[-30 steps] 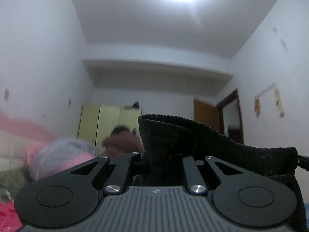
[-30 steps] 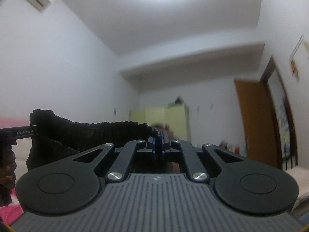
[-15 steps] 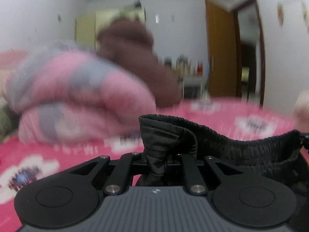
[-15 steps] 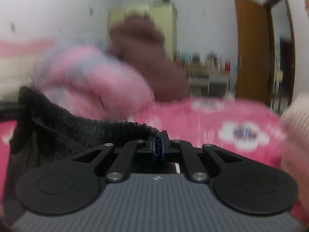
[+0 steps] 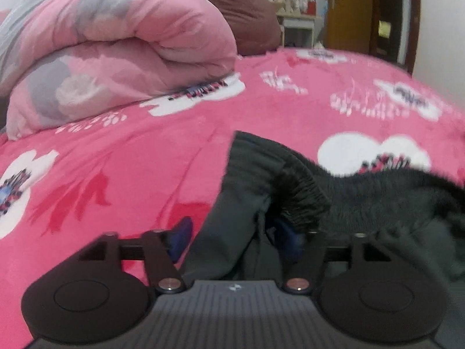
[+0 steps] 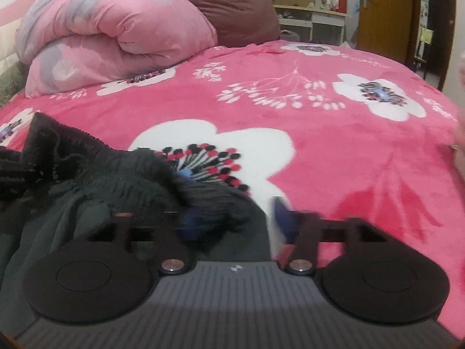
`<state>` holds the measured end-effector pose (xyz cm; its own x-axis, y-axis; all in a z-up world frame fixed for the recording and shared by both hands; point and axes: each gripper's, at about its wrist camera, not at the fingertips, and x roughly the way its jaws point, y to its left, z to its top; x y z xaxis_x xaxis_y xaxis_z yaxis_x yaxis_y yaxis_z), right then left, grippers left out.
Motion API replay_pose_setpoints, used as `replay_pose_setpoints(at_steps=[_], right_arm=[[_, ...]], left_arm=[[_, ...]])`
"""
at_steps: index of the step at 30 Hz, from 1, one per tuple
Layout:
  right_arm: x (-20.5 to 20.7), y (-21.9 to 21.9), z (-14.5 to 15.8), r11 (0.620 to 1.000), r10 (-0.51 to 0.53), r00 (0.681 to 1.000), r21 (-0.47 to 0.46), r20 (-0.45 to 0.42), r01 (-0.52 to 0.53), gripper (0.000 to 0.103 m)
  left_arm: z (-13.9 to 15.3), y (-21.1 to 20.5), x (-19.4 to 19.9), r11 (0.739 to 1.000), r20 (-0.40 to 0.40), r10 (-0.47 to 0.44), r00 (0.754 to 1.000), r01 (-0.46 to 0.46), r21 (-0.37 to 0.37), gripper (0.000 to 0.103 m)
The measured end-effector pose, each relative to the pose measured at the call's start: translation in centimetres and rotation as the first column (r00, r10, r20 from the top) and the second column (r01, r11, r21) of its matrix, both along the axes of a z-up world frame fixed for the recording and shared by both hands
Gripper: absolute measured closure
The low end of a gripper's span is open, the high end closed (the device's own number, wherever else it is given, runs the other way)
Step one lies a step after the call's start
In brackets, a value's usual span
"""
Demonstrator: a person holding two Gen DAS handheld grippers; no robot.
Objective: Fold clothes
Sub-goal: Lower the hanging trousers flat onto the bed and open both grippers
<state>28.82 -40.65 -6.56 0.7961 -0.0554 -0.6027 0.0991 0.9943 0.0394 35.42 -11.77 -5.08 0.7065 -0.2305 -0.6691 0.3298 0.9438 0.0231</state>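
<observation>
Both jaws have just been opening: the left hand-held gripper (image 5: pixel 238 238) and right hand-held gripper (image 6: pixel 232 221) stand spread, the dark trousers (image 5: pixel 290 192) lying slack between their fingers on the pink bed (image 6: pixel 319 151). Laying-out looks done; next, probably regrip an edge to fold.

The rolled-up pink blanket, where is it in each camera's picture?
Left wrist view: the rolled pink blanket fills the upper left, lying on the pink flowered bedspread.
Right wrist view: the same blanket sits upper left, looking smaller and farther off.
Shared landmark: the brown bundle right behind the blanket, and the orange wooden door at upper right.
</observation>
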Motion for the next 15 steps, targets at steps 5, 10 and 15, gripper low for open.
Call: replay_pose_setpoints(at_steps=[5,10,15], right_arm=[[-4.0,-1.5,2.5,0.996,-0.029,1.0,0.08,0.001,0.029,0.008],[-10.0,-1.3,4.3,0.987,-0.038,0.999,0.155,-0.016,0.04,0.007],[-16.9,0.2,4.8,0.968,-0.003,1.0,0.251,-0.021,0.008,0.006]], left_arm=[[3.7,3.3,-1.4,0.992,-0.016,-0.007,1.0,0.005,-0.127,0.01],[6.5,7.5,-6.1,0.974,-0.016,-0.015,1.0,0.011,-0.228,0.009],[6.5,11.5,-12.9,0.963,-0.065,-0.057,0.996,0.037,-0.269,0.009]])
